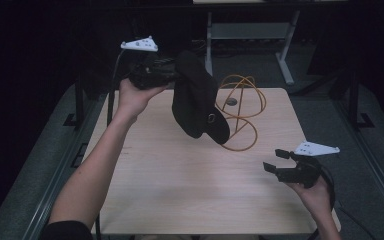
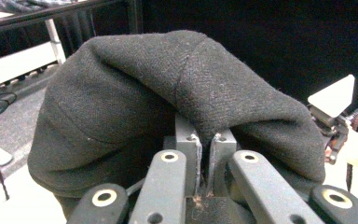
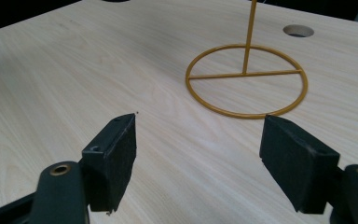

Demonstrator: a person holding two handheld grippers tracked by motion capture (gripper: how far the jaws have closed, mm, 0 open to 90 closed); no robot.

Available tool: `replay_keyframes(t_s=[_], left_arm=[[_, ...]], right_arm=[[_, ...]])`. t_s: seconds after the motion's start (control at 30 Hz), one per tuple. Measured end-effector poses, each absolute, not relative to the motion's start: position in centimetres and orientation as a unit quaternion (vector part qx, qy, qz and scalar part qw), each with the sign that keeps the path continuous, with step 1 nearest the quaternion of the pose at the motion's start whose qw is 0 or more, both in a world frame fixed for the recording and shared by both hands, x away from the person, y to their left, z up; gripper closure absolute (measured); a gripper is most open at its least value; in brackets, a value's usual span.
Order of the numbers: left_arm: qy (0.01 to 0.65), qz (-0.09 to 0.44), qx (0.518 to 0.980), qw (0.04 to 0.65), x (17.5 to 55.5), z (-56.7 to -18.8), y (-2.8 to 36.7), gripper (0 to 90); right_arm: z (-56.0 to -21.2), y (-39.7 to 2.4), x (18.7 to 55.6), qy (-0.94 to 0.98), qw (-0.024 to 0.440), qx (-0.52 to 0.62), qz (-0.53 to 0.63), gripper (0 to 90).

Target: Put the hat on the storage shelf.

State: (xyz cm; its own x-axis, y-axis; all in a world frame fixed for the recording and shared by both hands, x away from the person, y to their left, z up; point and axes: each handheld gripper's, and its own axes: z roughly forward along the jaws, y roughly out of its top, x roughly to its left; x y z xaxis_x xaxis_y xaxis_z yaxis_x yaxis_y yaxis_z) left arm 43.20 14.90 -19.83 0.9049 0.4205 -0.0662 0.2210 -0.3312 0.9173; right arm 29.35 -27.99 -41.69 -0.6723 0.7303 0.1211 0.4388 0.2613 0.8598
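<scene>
High view: fixed above the near edge of the bench [image 1: 180,190], facing forward and down, distant. Left gripper view: rode the left tool [image 2: 205,154], close against a dark cap [image 2: 135,98]. Right gripper view: rode the right tool [image 3: 198,154], low over the bench, near. High and right views shared the yellow wire stand [image 3: 246,79].
</scene>
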Motion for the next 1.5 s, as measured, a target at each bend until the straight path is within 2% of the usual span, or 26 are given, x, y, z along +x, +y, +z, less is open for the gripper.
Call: replay_keyframes(t_s=[0.37,0.63,0.77,0.97,1.2,1.5], left_arm=[[0.169,0.096,0.827,0.528,45.4,-17.8,9.6,86.1],[0.16,0.096,0.858,0.479,47.2,-17.6,5.5,86.2],[0.179,0.038,0.844,0.504,48.5,-18.6,4.4,86.0],[0.214,0.005,0.821,0.529,50.1,-19.7,3.6,85.9],[0.219,0.007,0.827,0.517,50.6,-20.2,2.1,85.9],[0.207,0.028,0.857,0.472,51.5,-20.7,-2.3,85.8]], right_arm=[[-41.3,-29.3,29.2,0.759,0.165,0.392,0.492,27.1],[-41.5,-29.8,29.3,0.756,0.168,0.396,0.493,27.1],[-41.5,-29.9,29.3,0.754,0.17,0.399,0.493,27.1],[-41.6,-30.4,29.3,0.748,0.17,0.405,0.498,27.1],[-41.7,-30.7,29.4,0.745,0.17,0.408,0.5,27.1],[-42.0,-30.9,29.5,0.741,0.174,0.418,0.495,27.2]])
